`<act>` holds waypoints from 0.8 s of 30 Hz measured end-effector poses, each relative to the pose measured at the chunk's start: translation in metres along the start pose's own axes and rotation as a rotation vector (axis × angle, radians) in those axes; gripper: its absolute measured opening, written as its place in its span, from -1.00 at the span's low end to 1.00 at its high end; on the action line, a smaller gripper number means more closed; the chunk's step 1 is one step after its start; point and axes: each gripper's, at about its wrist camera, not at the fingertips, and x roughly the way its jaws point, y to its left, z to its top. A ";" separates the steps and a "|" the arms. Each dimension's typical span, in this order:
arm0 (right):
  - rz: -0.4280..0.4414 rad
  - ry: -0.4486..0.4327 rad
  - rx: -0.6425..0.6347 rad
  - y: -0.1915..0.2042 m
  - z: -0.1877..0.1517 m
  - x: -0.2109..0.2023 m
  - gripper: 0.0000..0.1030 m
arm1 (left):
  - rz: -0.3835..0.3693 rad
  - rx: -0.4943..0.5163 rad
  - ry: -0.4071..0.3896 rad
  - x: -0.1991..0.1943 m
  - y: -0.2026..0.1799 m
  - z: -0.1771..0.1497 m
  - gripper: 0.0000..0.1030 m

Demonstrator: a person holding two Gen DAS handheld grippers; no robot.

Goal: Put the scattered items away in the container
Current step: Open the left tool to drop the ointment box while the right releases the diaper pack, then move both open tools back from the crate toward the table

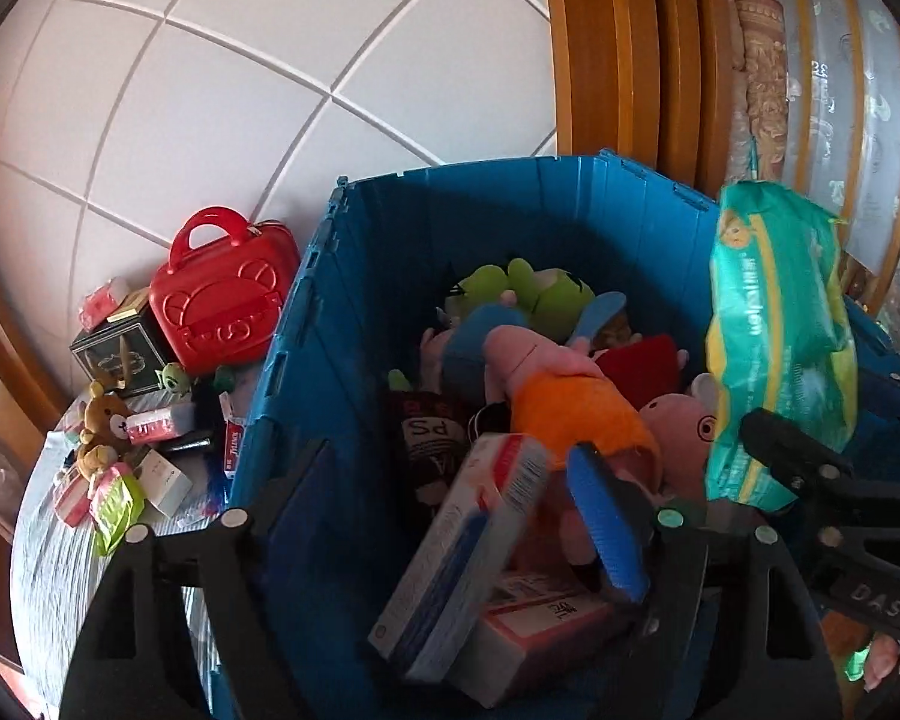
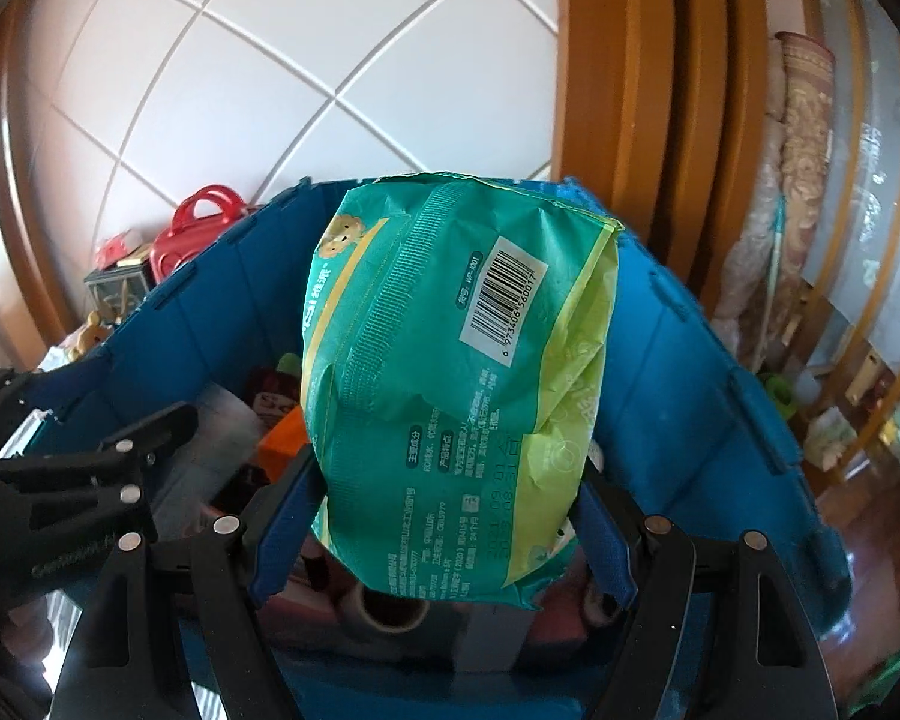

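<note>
A blue plastic crate holds plush toys, boxes and an orange-clad pink plush. My left gripper hangs open over the crate's near side; a white and blue box lies just below it between the fingers, apart from both pads. My right gripper is shut on a green wet-wipes pack and holds it above the crate. The pack also shows in the left wrist view at the crate's right side.
Left of the crate, a red toy case, a dark box, a brown bear plush and small packets lie on a striped cloth. Wooden door frames and a rolled rug stand behind.
</note>
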 end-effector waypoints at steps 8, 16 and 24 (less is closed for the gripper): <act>0.020 0.018 -0.034 0.008 -0.002 0.008 0.67 | -0.004 -0.013 0.000 0.001 0.006 -0.001 0.54; -0.009 0.000 0.006 -0.005 -0.002 -0.005 1.00 | -0.028 -0.033 -0.025 -0.014 0.011 -0.002 0.61; -0.031 -0.042 0.039 -0.009 -0.004 -0.036 1.00 | -0.026 -0.082 -0.081 -0.052 0.035 -0.008 0.62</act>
